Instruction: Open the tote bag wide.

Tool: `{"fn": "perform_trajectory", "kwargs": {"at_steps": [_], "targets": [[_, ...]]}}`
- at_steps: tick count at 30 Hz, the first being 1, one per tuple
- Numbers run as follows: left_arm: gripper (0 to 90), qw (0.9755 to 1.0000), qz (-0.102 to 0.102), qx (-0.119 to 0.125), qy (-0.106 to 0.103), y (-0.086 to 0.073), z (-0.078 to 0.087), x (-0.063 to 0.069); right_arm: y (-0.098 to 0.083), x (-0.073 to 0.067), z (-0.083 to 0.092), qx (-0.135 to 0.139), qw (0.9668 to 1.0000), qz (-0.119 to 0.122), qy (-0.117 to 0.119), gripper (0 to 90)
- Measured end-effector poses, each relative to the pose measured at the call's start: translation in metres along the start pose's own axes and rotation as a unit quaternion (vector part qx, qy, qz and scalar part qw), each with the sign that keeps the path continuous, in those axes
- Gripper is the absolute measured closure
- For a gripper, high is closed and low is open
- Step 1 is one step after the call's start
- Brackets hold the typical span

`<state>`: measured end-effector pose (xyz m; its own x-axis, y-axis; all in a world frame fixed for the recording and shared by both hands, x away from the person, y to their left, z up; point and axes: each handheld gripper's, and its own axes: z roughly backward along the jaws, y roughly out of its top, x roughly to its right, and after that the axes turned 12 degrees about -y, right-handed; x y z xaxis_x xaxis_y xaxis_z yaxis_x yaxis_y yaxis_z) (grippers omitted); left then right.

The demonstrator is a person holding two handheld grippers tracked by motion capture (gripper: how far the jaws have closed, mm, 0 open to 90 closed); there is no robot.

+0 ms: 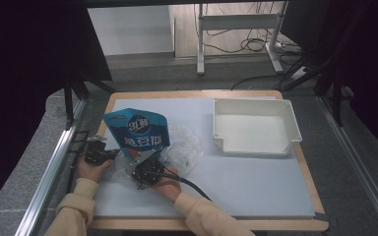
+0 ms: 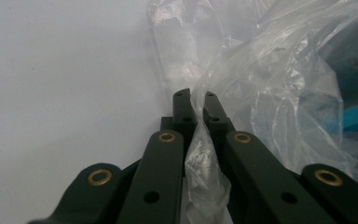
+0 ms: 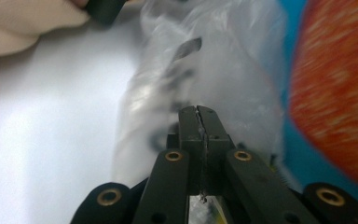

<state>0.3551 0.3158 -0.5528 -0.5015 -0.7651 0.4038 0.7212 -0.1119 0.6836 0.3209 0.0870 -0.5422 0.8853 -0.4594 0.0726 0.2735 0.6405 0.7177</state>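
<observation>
pouch (image 1: 140, 132) in bag (image 1: 184, 147), tray (image 1: 256, 129) right

The clear plastic bag (image 3: 200, 79) smears into blur in the right gripper view, and the blue pouch (image 3: 335, 93) runs off the right edge, its print unreadable. From above, the pouch (image 1: 140, 132) hides the bag's near edge (image 1: 182, 147).

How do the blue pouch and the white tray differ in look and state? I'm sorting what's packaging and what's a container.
The blue pouch is dark blue with white print; the white tray is plain white. The pouch stands tilted up at the grippers, against crumpled clear plastic bag; the tray lies flat, apart, untouched. The pouch is soft packaging; the tray is a rigid open box with nothing in it. Both are on the same pale table mat.
</observation>
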Motion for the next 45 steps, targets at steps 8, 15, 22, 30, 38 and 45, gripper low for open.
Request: {"fn": "perform_trajectory", "kwargs": {"at_steps": [8, 15, 22, 30, 38, 45], "targets": [[87.8, 1.0, 0.002, 0.0, 0.0, 0.0, 0.0, 0.0, -0.008, -0.004, 0.004, -0.003, 0.9996, 0.004, 0.029, 89.2], [87.7, 1.0, 0.001, 0.0, 0.0, 0.0, 0.0, 0.0, -0.011, -0.007, 0.012, 0.009, 0.9992, 0.014, 0.035, 89.2], [87.6, 1.0, 0.002, 0.001, -0.001, 0.0, 0.0, 0.0, 0.001, 0.002, 0.073, 0.057, 0.9979, 0.023, 0.021, 89.1], [87.6, 1.0, 0.002, 0.001, 0.001, 0.0, 0.0, 0.001, -0.01, 0.052, 0.129, 0.093, 0.9946, -0.017, -0.044, 89.2], [87.6, 1.0, 0.004, 0.003, 0.0, 0.0, 0.0, 0.0, -0.043, 0.112, 0.112, 0.046, 0.9908, -0.095, -0.084, 89.2], [87.6, 1.0, 0.003, 0.002, -0.001, 0.0, 0.0, 0.0, -0.076, 0.132, 0.081, -0.015, 0.9863, -0.127, -0.104, 89.2]]}}
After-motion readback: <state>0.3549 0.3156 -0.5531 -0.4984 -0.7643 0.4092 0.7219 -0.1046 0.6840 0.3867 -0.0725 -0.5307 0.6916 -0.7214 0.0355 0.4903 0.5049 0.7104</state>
